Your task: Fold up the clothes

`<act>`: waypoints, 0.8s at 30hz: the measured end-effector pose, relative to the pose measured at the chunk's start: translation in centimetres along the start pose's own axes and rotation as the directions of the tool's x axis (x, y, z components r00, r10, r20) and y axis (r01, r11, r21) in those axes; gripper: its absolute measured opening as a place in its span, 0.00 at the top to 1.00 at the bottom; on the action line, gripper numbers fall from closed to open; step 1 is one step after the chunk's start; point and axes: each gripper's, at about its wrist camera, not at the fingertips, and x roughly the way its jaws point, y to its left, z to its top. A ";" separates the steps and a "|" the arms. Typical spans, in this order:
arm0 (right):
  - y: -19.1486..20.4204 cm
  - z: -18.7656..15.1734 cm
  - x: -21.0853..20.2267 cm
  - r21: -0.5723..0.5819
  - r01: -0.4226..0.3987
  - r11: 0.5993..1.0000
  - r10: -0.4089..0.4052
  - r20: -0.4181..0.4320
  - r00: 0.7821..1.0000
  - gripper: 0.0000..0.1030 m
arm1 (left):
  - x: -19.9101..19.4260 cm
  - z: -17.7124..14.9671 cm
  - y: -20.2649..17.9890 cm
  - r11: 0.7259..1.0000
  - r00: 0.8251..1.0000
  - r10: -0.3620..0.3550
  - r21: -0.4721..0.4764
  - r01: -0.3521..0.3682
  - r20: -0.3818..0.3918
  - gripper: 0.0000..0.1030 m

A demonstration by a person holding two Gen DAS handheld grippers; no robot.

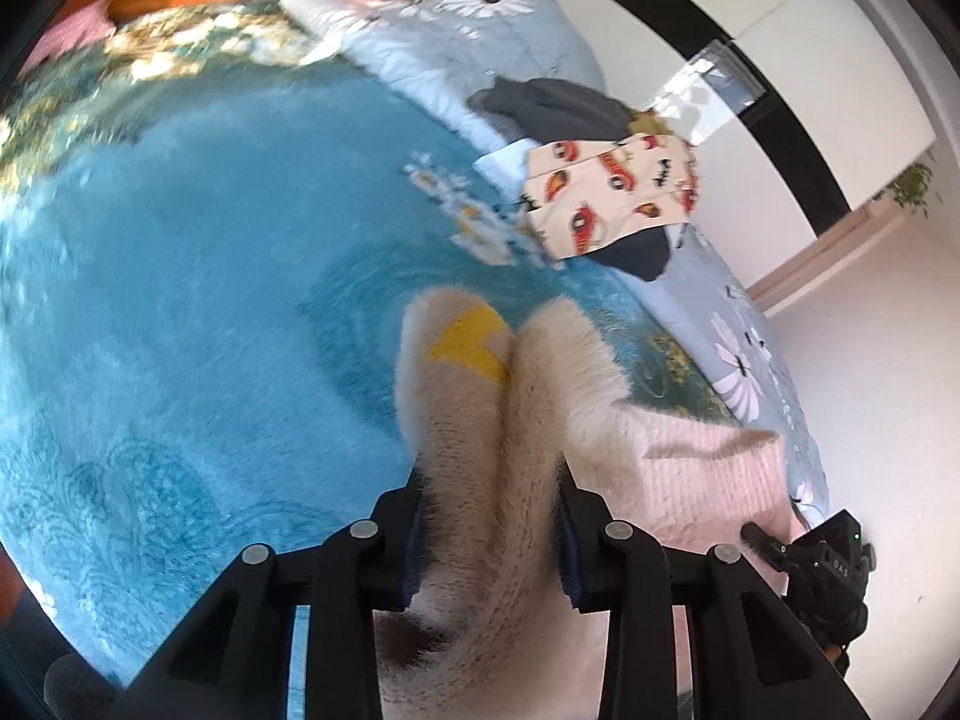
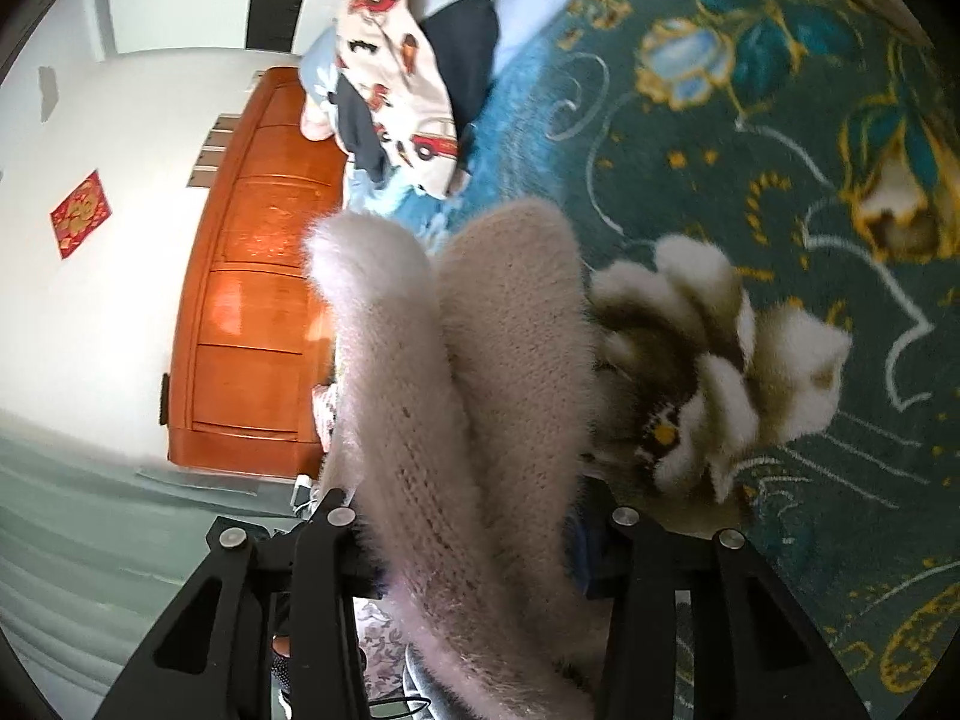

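A fuzzy pale pink knitted sweater point(image 1: 690, 468) with a yellow patch hangs over a blue patterned blanket point(image 1: 180, 300) on a bed. My left gripper point(image 1: 489, 516) is shut on a bunched fold of the sweater. My right gripper point(image 2: 474, 534) is shut on another bunched fold of the same sweater point(image 2: 456, 372), held above the blanket's dark green flowered border point(image 2: 780, 150). The right gripper also shows at the lower right of the left wrist view point(image 1: 828, 564). The fingertips of both are buried in the knit.
A pile of folded clothes, topped by a cream garment with red car prints point(image 1: 612, 192) point(image 2: 402, 78), lies on a grey floral quilt point(image 1: 498, 30). An orange wooden headboard point(image 2: 258, 276) stands against a white wall. The bed edge and floor lie at the right point(image 1: 870, 390).
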 end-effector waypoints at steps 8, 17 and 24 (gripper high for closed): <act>3.4 1.2 -5.1 -0.113 -0.056 0.992 0.063 0.063 0.996 0.57 | -1.6 1.2 -6.6 0.992 0.997 -0.069 0.109 0.064 0.042 0.64; 2.8 5.2 -17.0 -0.148 -0.015 0.989 0.049 0.230 0.972 0.58 | 3.3 2.2 -19.8 0.942 0.972 -0.217 0.244 0.232 -0.084 0.64; -0.4 7.4 -28.8 -0.097 0.111 0.989 -0.067 0.371 0.926 0.58 | 10.6 -0.5 -31.1 0.874 0.912 -0.306 0.300 0.383 -0.273 0.64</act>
